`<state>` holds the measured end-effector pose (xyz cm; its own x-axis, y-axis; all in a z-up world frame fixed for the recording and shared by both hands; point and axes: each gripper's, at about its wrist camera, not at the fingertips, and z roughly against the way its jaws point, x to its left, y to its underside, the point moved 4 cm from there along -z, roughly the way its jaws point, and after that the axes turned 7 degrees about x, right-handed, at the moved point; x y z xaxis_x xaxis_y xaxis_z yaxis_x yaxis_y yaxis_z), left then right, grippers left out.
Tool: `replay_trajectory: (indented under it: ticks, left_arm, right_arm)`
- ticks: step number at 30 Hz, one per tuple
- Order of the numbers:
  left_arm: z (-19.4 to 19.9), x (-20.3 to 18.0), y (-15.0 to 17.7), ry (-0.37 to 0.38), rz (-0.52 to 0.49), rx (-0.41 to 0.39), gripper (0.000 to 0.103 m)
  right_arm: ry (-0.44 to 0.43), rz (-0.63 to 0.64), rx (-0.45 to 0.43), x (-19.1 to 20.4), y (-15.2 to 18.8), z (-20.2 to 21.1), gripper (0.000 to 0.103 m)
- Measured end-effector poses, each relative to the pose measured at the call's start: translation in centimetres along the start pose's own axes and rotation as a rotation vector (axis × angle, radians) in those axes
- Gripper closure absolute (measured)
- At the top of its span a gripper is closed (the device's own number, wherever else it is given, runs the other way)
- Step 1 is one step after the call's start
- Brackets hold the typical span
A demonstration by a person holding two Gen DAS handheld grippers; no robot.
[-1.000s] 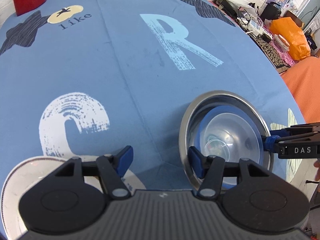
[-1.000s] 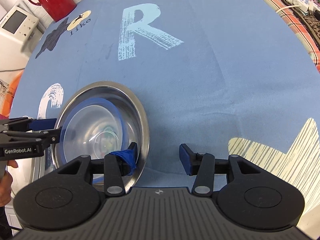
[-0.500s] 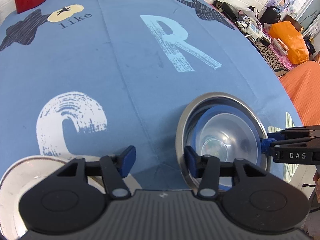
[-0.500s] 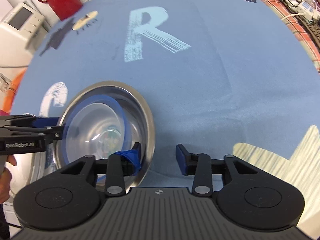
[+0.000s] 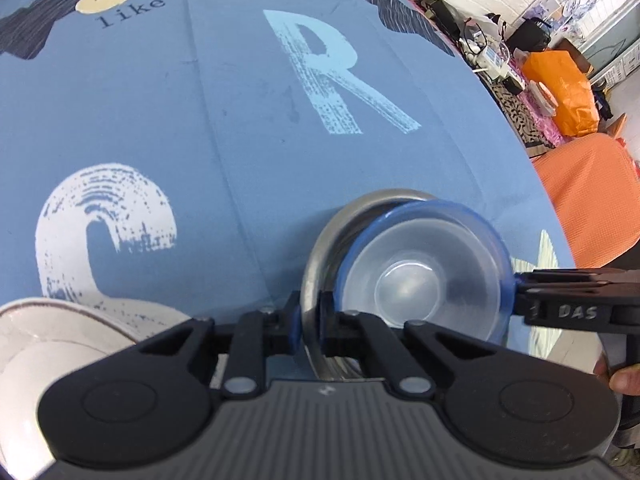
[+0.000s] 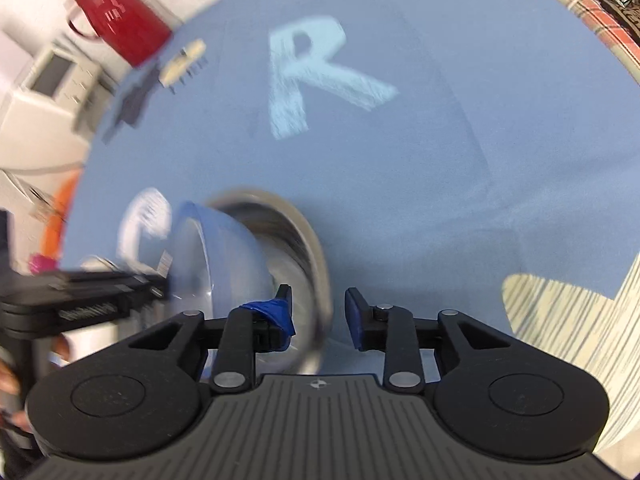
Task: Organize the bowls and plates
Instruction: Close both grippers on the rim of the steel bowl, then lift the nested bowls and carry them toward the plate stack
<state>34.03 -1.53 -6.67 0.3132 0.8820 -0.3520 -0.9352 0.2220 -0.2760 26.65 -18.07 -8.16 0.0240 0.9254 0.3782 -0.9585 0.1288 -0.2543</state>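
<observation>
A steel bowl (image 5: 332,232) holds a clear plastic bowl with a blue rim (image 5: 424,280), which is tipped up inside it. My left gripper (image 5: 310,320) is shut on the steel bowl's near rim. In the blurred right wrist view, the steel bowl (image 6: 308,240) has its rim running between the fingers of my right gripper (image 6: 318,314). Those jaws are narrowed but still apart. The clear bowl (image 6: 224,256) leans to the left of them. In the left wrist view, the right gripper (image 5: 516,296) reaches in against the blue rim.
A white plate (image 5: 60,340) lies on the blue printed tablecloth (image 5: 200,120) at the near left. A red jug (image 6: 120,28) and a white appliance (image 6: 52,76) stand at the far left. Orange fabric (image 5: 588,200) and clutter lie beyond the table's right edge.
My left gripper has shut on the steel bowl's rim. The right gripper's jaws have narrowed around the opposite rim. The clear bowl has tipped up inside the steel bowl.
</observation>
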Motion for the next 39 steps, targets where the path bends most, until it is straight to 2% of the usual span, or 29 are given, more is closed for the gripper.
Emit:
replay_trajectory:
  ticks: [1,3,4,5,6,8,11,14,18,20,22,23,25,31,35,39]
  left_arm:
    - [0.0,-0.1,0.1,-0.007,-0.010,-0.004,0.103]
    - [0.0,-0.1,0.1,-0.010,-0.017,-0.008,0.103]
    - [0.0,0.0,0.1,-0.019,-0.014,-0.008,0.100]
    - [0.0,0.3,0.1,-0.041,-0.013,-0.009,0.086]
    - [0.1,0.5,0.2,-0.056,-0.026,-0.018,0.078]
    - [0.2,0.7,0.3,-0.065,-0.037,-0.024,0.073]
    - [0.2,0.6,0.3,-0.074,-0.037,-0.024,0.077]
    - [0.2,0.8,0.2,-0.068,-0.028,-0.031,0.077]
    - [0.3,0.9,0.2,-0.055,-0.021,-0.033,0.079]
    - [0.3,0.9,0.3,-0.039,-0.011,-0.026,0.086]
    - [0.2,0.9,0.4,-0.007,0.000,-0.021,0.094]
    - [0.2,0.8,0.4,0.020,-0.001,-0.016,0.103]
    - [0.1,0.6,0.5,0.058,0.006,0.001,0.103]
    - [0.5,-0.1,-0.2,0.047,0.023,-0.016,0.103]
    - [1.4,-0.6,-0.8,0.048,0.024,-0.028,0.103]
    - [0.8,-0.4,-0.9,0.044,0.023,-0.008,0.103]
  right_arm:
    - [0.010,0.020,-0.015,0.0,0.2,-0.1,0.092]
    - [0.018,0.051,-0.017,0.1,0.2,-0.1,0.090]
    - [0.019,0.052,-0.021,0.1,0.2,-0.1,0.090]
    - [0.022,0.055,-0.023,0.0,0.2,-0.1,0.090]
    - [0.025,0.065,-0.020,-0.1,0.2,-0.1,0.089]
    - [0.034,0.088,-0.007,-0.1,0.1,-0.1,0.089]
    - [0.081,0.123,0.000,0.5,0.2,-0.3,0.089]
    - [0.121,0.158,-0.028,1.2,0.8,-0.3,0.087]
    - [0.123,0.156,-0.034,1.0,0.8,-0.3,0.087]
    - [0.103,0.151,-0.031,0.9,0.5,-0.3,0.088]
    - [0.039,0.109,-0.050,0.3,0.5,-0.2,0.093]
    - [0.010,0.089,-0.056,-0.1,0.5,-0.1,0.096]
    - [-0.026,0.045,-0.064,-0.4,0.7,0.0,0.099]
    - [-0.111,-0.024,-0.086,-0.3,0.6,1.3,0.098]
    - [-0.125,-0.036,-0.080,-0.2,-0.2,1.7,0.095]
    - [-0.098,-0.032,-0.053,-0.6,-0.1,0.4,0.095]
